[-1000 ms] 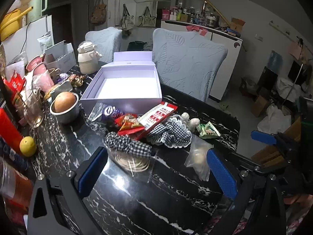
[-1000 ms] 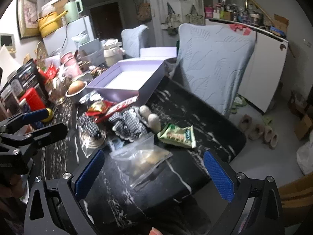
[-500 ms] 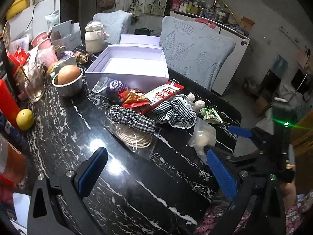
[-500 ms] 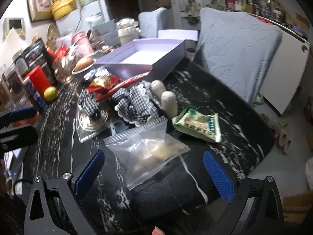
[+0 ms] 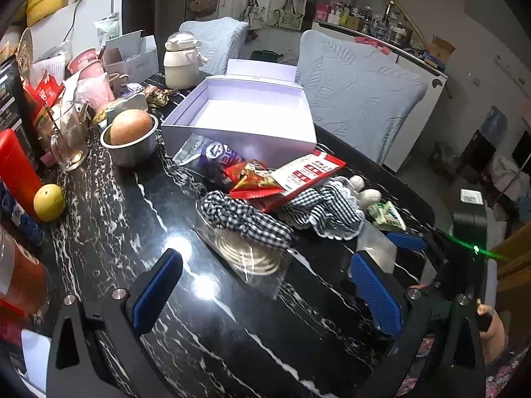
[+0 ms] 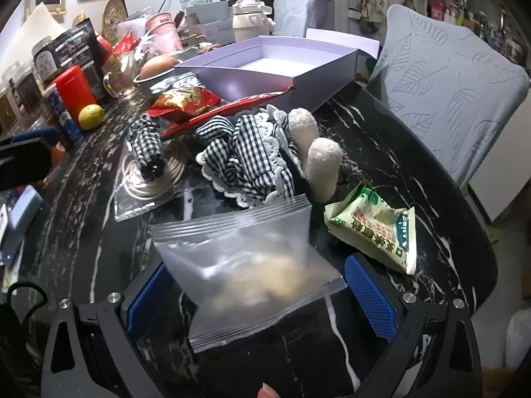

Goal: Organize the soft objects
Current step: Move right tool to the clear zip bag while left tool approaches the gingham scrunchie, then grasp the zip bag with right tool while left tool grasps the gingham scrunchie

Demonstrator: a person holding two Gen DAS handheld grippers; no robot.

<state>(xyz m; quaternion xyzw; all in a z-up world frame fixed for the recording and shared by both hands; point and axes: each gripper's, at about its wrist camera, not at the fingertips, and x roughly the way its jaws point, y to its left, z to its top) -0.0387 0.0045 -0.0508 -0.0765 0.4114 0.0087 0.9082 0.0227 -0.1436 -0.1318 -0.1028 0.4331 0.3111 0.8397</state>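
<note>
Jaws of right gripper [image 6: 260, 293] stood wide astride the zip bag [image 6: 245, 258], not yet closed; left gripper [image 5: 265, 285] wide too, empty. Bag lay on the surface, well short of the box [image 5: 242, 112]. Probably light, limp, slippery; take the lumpy middle.

Left wrist view: raised over the near edge of the black marble table [image 5: 109, 225], facing across toward the lavender box [image 5: 242, 122]. Right wrist view: low and close at the clear zip bag [image 6: 249, 262], angled leftward along the table. Shared: box, checkered cloth [image 5: 318, 205], snack packets [image 6: 186, 99]
</note>
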